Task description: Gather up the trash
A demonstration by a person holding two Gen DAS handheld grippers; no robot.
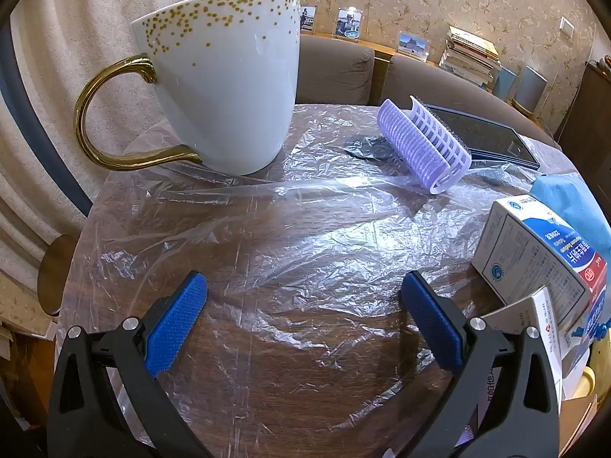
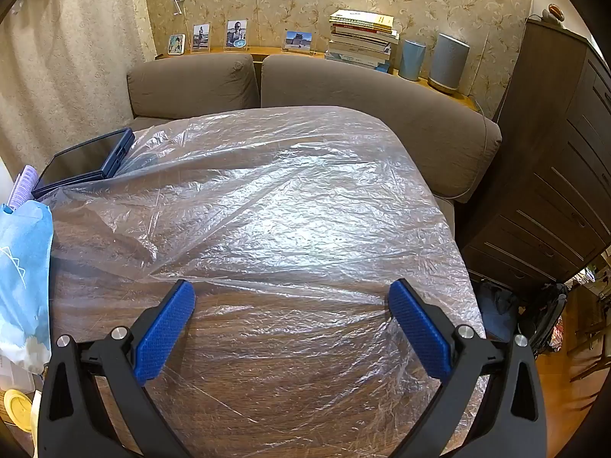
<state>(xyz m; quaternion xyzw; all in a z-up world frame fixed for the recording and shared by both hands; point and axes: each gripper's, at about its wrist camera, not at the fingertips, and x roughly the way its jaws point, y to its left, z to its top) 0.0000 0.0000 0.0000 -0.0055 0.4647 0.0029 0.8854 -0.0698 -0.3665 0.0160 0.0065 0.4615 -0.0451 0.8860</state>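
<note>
A crumpled clear plastic sheet (image 1: 305,236) lies spread over the wooden table (image 1: 267,400); it also shows in the right wrist view (image 2: 275,210). My left gripper (image 1: 303,286) is open and empty, low over the sheet. My right gripper (image 2: 290,292) is open and empty, just above the sheet's near edge. A white and blue medicine box (image 1: 534,263) lies to the right of the left gripper. A light blue paper packet (image 2: 23,267) lies left of the right gripper and shows in the left wrist view (image 1: 569,198) too.
A white mug with gold dots and handle (image 1: 225,87) stands at the far left on the sheet. A purple hair roller (image 1: 424,145) and a dark tablet (image 1: 485,137) lie behind. A brown sofa (image 2: 382,95) and a dark cabinet (image 2: 553,152) border the table. A yellow lid (image 2: 17,408) sits low left.
</note>
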